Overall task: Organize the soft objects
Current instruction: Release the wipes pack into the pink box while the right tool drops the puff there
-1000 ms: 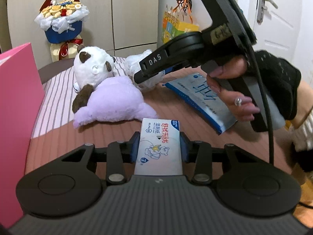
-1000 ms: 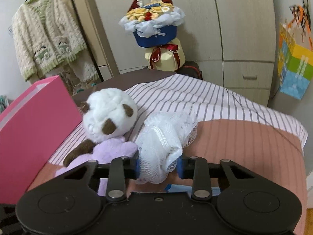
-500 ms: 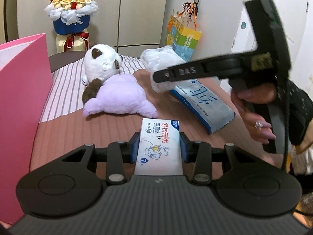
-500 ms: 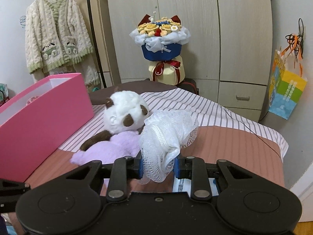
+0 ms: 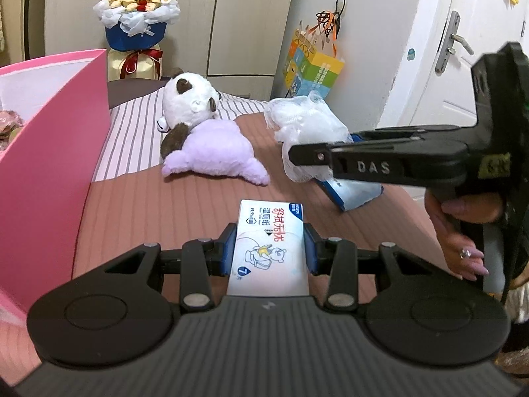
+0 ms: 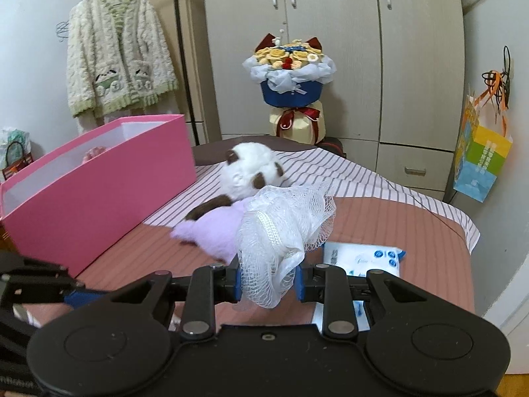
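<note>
My left gripper point(image 5: 270, 253) is shut on a small white wet-wipe pack point(image 5: 269, 248) printed with a cartoon bear. My right gripper point(image 6: 267, 284) is shut on a white mesh bath puff point(image 6: 284, 221), held up over the bed; from the left wrist view that puff point(image 5: 305, 132) hangs at the tip of the right gripper's black body point(image 5: 396, 165). A plush toy with a white head and lilac body point(image 5: 206, 142) lies on the bed, also visible as the plush toy point(image 6: 231, 205) behind the puff. An open pink box point(image 6: 96, 188) stands at the left, the same pink box point(image 5: 49, 165) close beside my left gripper.
A larger blue-and-white wipes pack point(image 6: 362, 258) lies on the brown and striped bed cover point(image 5: 158, 211). A flower bouquet point(image 6: 289, 76) stands before the wardrobe. A colourful gift bag point(image 6: 481, 162) hangs on the right wall. A knitted cardigan point(image 6: 115, 63) hangs at left.
Both grippers have pulled back and risen slightly with their loads. The right gripper with the puff has drifted rightwards in the left wrist view; the pink box shows more fully.
</note>
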{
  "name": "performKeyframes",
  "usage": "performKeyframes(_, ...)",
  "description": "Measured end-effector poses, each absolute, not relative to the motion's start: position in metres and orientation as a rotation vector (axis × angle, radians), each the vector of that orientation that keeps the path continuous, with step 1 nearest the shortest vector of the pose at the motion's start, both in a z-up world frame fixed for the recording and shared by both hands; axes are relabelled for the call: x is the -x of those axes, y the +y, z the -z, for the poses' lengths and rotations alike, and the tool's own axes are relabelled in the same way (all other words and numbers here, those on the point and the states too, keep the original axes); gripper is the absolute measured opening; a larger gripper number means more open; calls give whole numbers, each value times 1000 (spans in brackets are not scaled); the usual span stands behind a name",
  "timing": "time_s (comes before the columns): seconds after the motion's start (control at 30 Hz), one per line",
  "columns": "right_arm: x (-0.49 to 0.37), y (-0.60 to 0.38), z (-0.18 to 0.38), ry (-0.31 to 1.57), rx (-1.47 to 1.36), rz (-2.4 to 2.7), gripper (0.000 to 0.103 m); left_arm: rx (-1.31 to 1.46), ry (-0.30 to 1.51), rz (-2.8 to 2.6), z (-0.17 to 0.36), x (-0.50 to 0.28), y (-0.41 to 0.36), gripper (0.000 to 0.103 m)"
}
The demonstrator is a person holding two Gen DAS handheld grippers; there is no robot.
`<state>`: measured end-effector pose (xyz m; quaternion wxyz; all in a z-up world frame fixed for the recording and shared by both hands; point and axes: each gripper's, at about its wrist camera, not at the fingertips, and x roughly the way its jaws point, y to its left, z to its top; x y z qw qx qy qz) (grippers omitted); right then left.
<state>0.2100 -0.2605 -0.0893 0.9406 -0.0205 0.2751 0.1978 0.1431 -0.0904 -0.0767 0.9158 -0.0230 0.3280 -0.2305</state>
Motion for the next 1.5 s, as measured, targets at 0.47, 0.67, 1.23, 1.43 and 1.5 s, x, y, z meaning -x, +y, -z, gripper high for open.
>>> performKeyframes(0.47,-156,-248,90,626,89,-428,32,84,708,490,68,-108,-65,39)
performKeyframes(0.67,-137,-248,91,692,82,-443,32,110,733,482,65,-92,-44,39)
performKeyframes(1.23,-88,-199,62,875,27,-734,33,106,850,466,29,-46,34,39)
performKeyframes(1.43,-77,-169,36,862,52,-862,33,111,792,473,-7,-26,63,39)
performKeyframes(1.5,-75,-160,26,843,62,-895,33,97,760,470,-19,-23,68,39)
